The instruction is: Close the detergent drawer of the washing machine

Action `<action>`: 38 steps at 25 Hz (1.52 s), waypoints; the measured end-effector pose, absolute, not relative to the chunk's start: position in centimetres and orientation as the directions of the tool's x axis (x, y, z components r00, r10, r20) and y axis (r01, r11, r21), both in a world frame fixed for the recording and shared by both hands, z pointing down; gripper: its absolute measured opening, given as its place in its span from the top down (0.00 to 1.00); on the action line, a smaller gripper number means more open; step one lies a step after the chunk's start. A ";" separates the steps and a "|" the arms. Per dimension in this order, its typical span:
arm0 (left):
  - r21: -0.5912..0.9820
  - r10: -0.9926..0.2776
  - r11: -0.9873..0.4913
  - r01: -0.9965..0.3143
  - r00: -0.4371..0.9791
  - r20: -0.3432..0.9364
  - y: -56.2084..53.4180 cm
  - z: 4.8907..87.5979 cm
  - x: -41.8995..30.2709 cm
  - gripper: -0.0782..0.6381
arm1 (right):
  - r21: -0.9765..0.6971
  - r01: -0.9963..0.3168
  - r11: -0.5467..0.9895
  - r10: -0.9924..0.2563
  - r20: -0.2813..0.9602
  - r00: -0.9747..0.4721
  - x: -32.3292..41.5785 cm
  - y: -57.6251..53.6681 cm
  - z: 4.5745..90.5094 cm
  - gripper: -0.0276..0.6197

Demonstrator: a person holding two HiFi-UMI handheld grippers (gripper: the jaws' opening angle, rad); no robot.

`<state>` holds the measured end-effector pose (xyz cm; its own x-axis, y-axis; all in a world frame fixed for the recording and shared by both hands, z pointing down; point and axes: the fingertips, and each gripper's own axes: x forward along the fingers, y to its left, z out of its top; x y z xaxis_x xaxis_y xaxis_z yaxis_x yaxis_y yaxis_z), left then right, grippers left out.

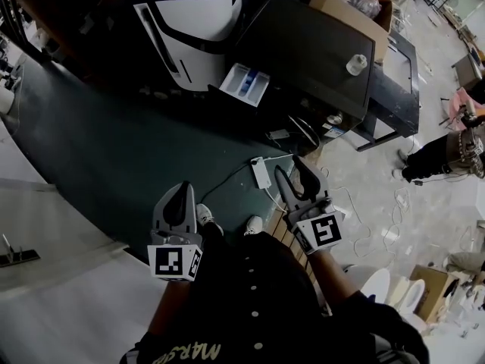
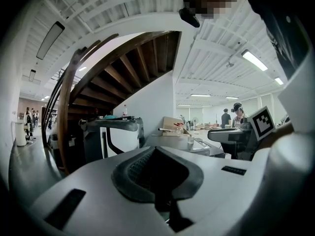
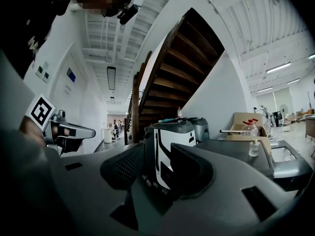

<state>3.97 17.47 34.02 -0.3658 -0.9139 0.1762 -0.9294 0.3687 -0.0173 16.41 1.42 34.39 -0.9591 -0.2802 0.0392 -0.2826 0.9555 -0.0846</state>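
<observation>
One detergent drawer (image 1: 244,80) open, left gripper (image 1: 180,189) pressed together, right gripper (image 1: 290,168) spread, empty.

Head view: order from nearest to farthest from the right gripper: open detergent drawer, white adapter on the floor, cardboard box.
From the right gripper:
1. white adapter, on the floor, just left.
2. detergent drawer, on the washing machine front.
3. cardboard box, behind it.

Dark, flat-topped washing machine (image 1: 303,51), seen from above, front turned toward the viewer. Detergent drawer (image 1: 244,80) pulled well out at the upper left of that front, level, white, with blue compartments showing.
</observation>
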 end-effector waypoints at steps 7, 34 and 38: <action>-0.010 -0.930 0.334 -0.942 -0.331 0.158 17.5 33.5 1.0 0.89 | -0.050 -0.305 0.951 -0.302 0.067 -0.951 14.2 1.7 34.5 0.68; 0.021 -0.979 0.165 -0.986 -0.162 0.124 17.7 33.7 -12.2 0.89 | -0.034 -0.449 0.893 -0.446 0.070 -0.892 3.0 4.2 33.8 0.69; 0.043 -0.982 0.132 -0.990 -0.124 0.140 17.5 34.7 -12.6 0.89 | -0.038 -0.490 0.871 -0.485 0.094 -0.869 3.8 4.4 34.7 0.69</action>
